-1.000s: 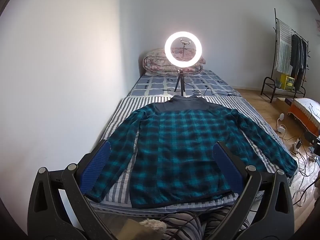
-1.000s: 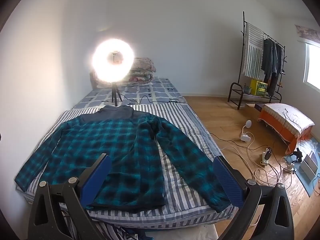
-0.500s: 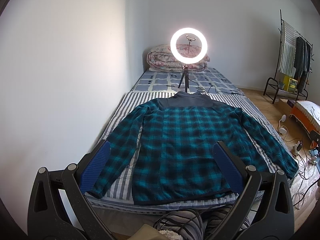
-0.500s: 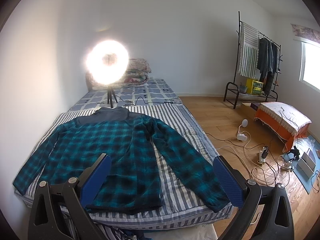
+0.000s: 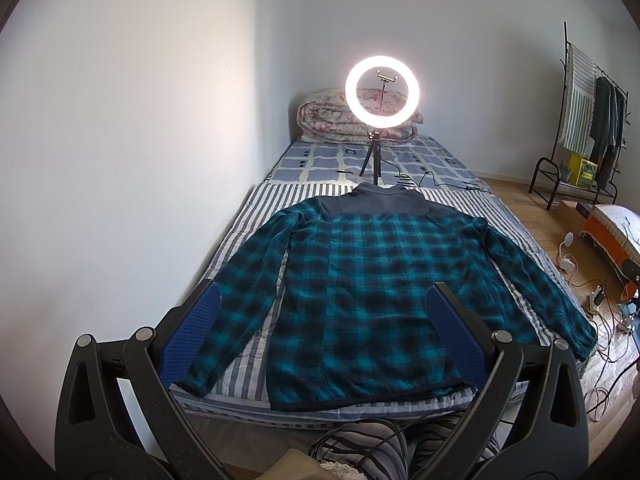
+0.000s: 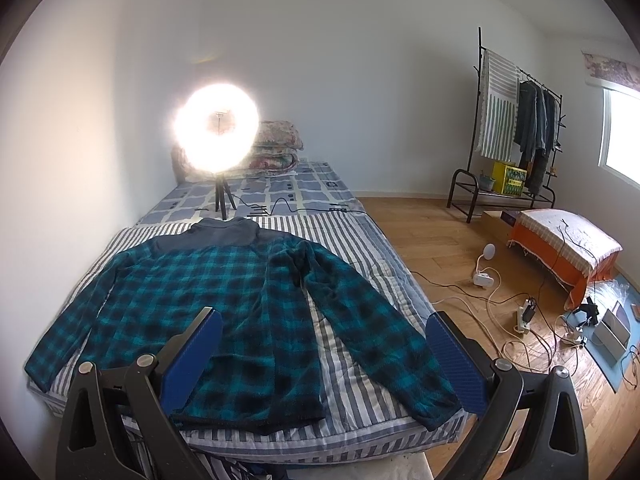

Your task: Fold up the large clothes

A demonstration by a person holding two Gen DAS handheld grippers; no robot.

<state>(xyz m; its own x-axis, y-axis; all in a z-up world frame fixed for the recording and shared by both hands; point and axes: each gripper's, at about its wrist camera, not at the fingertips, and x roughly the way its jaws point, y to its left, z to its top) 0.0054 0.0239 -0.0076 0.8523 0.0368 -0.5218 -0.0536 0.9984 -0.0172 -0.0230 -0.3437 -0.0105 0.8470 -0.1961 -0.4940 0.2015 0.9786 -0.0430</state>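
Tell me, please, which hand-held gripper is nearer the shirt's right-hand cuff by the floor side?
Right. The right hand-held gripper hovers just short of that cuff; the left hand-held gripper faces the shirt body, farther over.

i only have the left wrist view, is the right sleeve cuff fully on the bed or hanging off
Observer: The right wrist view shows the right sleeve cuff lying on the striped mattress, right at its near corner, not hanging off.
Operator: are the right tongs on it yet
Observer: No. The right tongs are open and empty, above the near edge with the plaid shirt between the pads.
Operator: anything on the floor that side
Observer: Yes, loose cables and a power strip lie on the wood floor beside the mattress.
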